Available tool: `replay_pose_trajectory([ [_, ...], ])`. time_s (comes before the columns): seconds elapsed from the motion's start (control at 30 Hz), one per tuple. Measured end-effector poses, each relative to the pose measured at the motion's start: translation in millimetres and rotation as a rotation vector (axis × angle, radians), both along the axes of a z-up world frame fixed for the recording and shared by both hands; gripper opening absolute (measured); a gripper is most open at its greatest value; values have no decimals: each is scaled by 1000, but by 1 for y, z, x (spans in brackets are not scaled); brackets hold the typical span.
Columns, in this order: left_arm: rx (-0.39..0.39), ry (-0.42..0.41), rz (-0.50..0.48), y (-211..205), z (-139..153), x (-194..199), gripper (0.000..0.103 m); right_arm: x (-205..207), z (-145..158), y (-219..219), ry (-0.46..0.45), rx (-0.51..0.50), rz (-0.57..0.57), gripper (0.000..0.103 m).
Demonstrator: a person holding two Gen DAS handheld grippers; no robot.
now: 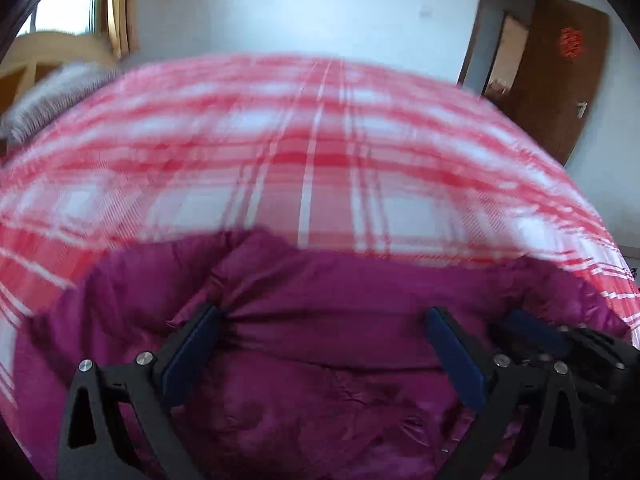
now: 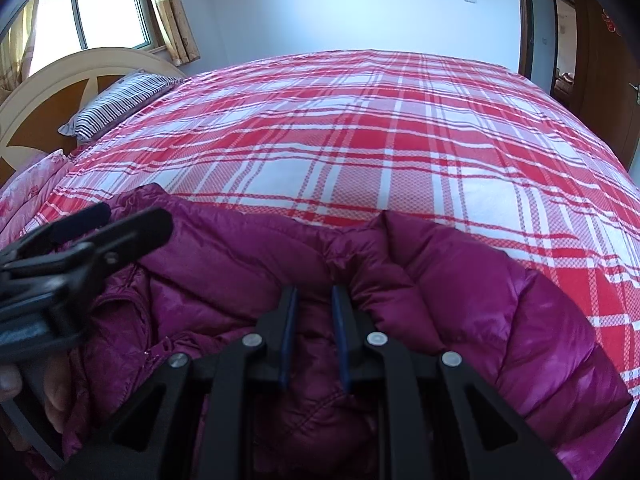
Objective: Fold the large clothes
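Left wrist view: the left gripper [image 1: 322,322] is held with its jaws spread wide, nothing clamped between them. The puffy magenta quilted down jacket [image 1: 320,360] lies directly beneath and ahead, on the near edge of the red-and-white plaid bedsheet [image 1: 320,140]. One blue pad touches a fabric ridge. The view is blurred.

Right wrist view: the right gripper [image 2: 314,300] is seen nearly closed, pinching a gathered fold of the jacket [image 2: 460,300]. The jacket's long axis appears to run across the frame, side to side. The left gripper [image 2: 120,228] sits near the jacket's left end. A striped pillow [image 2: 116,108] and wooden headboard [image 2: 60,76] stand well apart; the sheet [image 2: 360,140] beyond is judged unobstructed.
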State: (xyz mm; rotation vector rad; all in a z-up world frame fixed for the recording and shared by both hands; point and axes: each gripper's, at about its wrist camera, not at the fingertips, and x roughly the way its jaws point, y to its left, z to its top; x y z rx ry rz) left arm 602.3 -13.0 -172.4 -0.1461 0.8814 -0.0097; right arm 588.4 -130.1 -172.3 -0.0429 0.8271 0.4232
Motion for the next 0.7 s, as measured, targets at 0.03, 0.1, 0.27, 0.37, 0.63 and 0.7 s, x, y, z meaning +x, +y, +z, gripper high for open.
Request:
replay_pose_trajectory([
  [0.03,12,6,-1,-2,-1,2,102,0,0,1,-2,-4,0,20],
  [0.1,89,19,-6,-12,-3,5,102,-1,0,1,-3,-10,0,20],
  [0.27,90,20,-4,-11,-5,8,102,0,0,1,-4,-14,-1,20],
  [0.37,97,20,-5,-11,-5,7,102,0,0,2,-6,-22,-2,20],
  [0.63,126,24,-3,-17,-6,6,102,-2,0,9,-20,-74,-6,19],
  [0.7,123,24,-3,-17,-6,6,102,-2,0,10,-24,-83,-7,19],
])
